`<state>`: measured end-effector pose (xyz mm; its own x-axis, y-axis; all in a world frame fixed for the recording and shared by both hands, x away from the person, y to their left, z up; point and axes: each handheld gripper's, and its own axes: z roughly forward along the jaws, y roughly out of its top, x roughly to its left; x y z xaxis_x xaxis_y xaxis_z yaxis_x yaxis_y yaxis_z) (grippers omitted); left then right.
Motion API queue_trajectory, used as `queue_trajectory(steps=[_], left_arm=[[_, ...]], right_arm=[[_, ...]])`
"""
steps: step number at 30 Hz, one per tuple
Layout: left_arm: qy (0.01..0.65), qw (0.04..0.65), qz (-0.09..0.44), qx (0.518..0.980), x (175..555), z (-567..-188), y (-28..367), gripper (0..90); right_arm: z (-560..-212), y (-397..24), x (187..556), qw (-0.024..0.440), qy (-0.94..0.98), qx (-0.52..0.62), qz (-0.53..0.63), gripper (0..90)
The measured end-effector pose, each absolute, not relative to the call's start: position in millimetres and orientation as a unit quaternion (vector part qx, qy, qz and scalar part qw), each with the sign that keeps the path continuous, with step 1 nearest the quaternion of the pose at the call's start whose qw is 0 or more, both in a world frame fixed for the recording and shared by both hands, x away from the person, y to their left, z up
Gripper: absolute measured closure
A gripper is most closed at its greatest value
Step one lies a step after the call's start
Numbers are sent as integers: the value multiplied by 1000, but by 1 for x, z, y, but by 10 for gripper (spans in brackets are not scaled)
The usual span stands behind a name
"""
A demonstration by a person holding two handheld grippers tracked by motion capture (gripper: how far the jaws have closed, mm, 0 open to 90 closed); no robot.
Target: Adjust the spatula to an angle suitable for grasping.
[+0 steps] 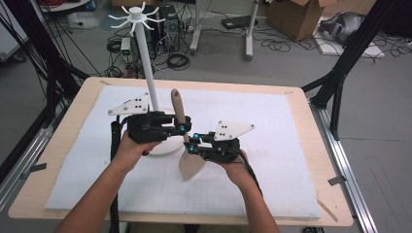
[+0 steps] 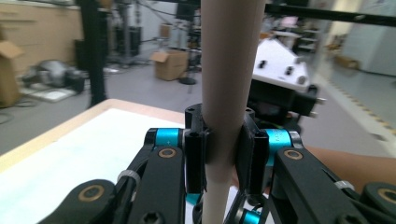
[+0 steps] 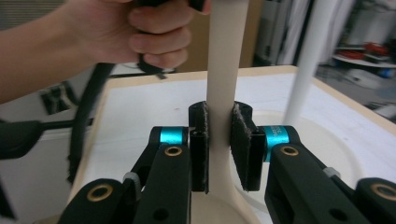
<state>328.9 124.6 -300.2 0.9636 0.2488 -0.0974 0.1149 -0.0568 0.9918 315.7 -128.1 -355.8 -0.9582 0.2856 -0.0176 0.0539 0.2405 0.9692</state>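
High view: both grippers, left [image 1: 183, 129] & right [image 1: 191, 147], clamp spatula [image 1: 190, 162] handle upright, prob. to steady it for hanging on rack [image 1: 142, 43].

Spatula [image 2: 227, 84] handle top beyond the left gripper view's edge; white pole [image 3: 308, 56] blurred.

My desk [image 1: 68, 145] is pale wood under a white mat [image 1: 272, 145]. Past its far edge the grey floor [image 1: 291, 68] carries loose cables [image 1: 177, 60], white stand legs [image 1: 248, 34] and a cardboard box [image 1: 296, 17] towards the far right corner. Black frame struts [image 1: 350, 53] rise beside both side edges, with metal rails [image 1: 347, 165] along them.
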Motion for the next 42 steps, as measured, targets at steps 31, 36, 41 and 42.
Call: queue_trajectory(steps=[31, 36, 41, 42], left_arm=[[179, 672, 97, 712, 330, -292, 155, 770], [177, 670, 106, 713, 335, -277, 168, 770], [178, 669, 113, 712, 342, -263, 179, 770], [178, 670, 109, 712, 344, -260, 182, 770]], right_arm=[[-361, -159, 298, 190, 758, 219, 584, 294], [-364, -187, 297, 211, 749, 246, 578, 293], [-364, -203, 297, 221, 740, 266, 576, 292], [-364, -205, 297, 222, 740, 267, 576, 292]])
